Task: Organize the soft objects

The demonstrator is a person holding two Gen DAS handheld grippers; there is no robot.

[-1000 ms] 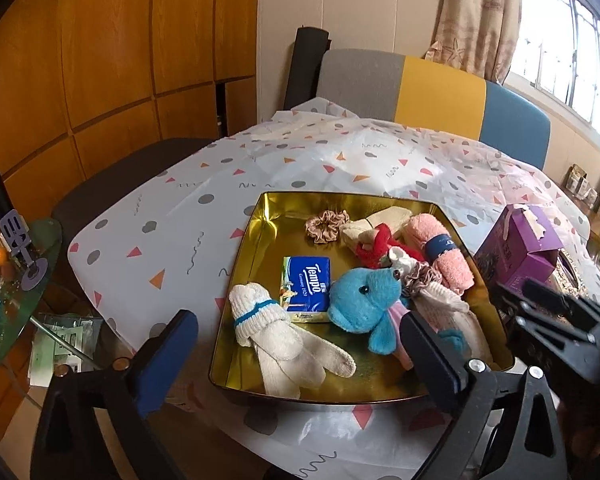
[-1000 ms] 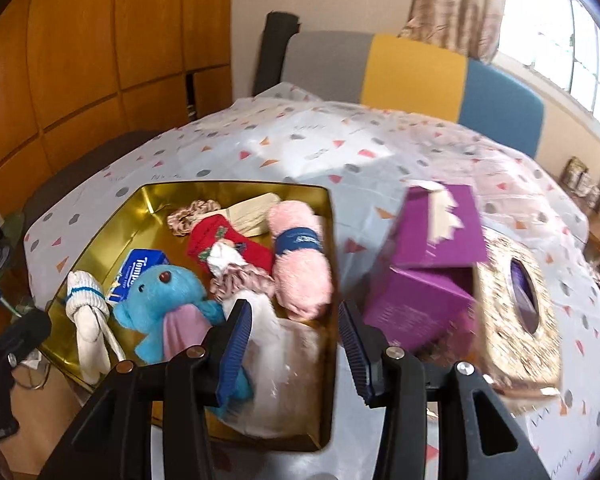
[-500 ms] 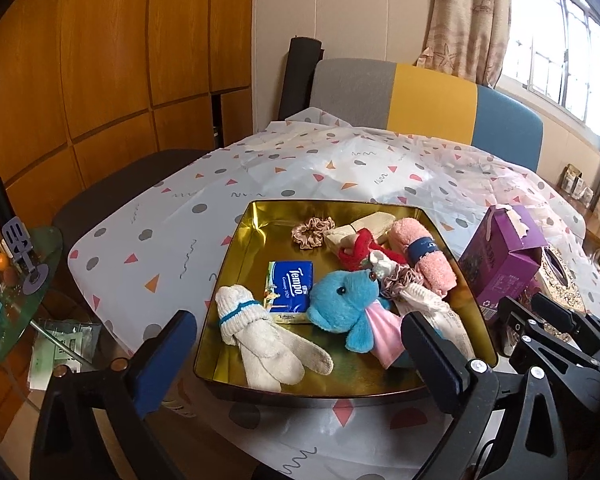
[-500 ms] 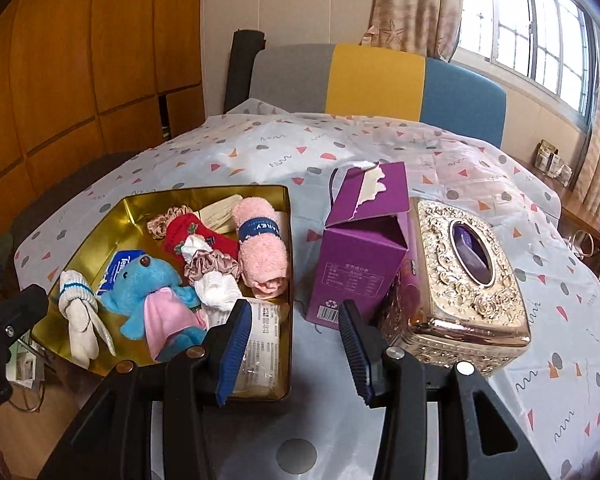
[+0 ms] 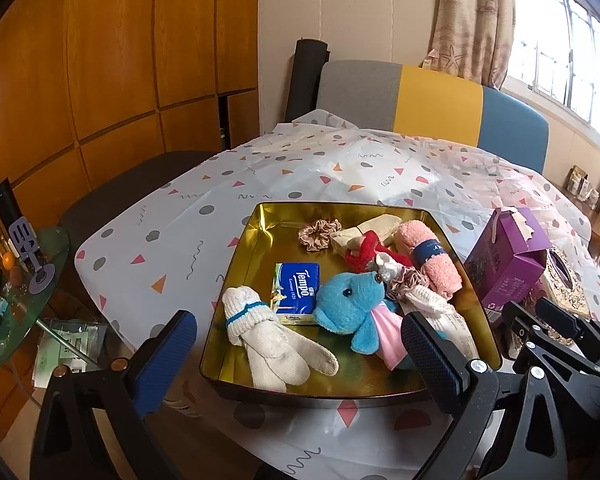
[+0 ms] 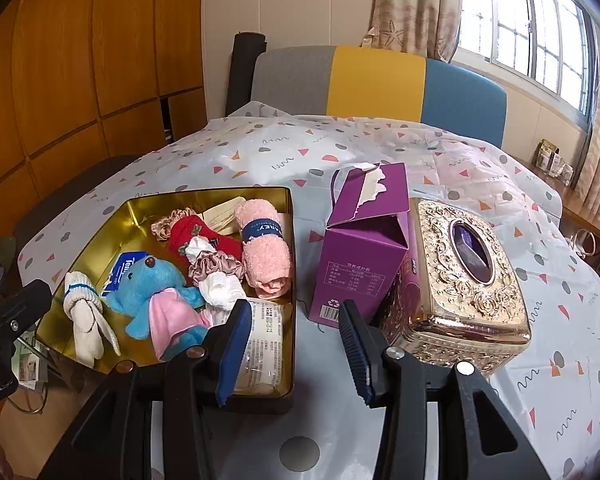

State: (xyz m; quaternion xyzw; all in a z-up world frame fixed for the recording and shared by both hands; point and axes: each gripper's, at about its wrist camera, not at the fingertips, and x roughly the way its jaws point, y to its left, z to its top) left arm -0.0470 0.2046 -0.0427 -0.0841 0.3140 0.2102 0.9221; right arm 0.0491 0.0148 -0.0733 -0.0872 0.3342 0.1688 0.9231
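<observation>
My right gripper (image 6: 294,344), part open and empty, hangs nearest the tray's (image 6: 100,240) corner; pink rolled towel (image 6: 265,254) lies ahead-left, lengthwise away from me.

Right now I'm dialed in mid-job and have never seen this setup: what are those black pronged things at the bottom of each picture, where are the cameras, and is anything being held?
Those prongs are two hand-held claws, one per hand, each with a wide-angle camera looking along its fingers. One picture is from the left claw, the other from the right claw. Both are open and hold nothing.

On the patterned tablecloth sits a gold tin tray holding a blue plush toy, white socks, a tissue pack, a rolled pink towel, scrunchies and a red sock. Beside the tray stand a purple carton and an ornate gold tissue box.
</observation>
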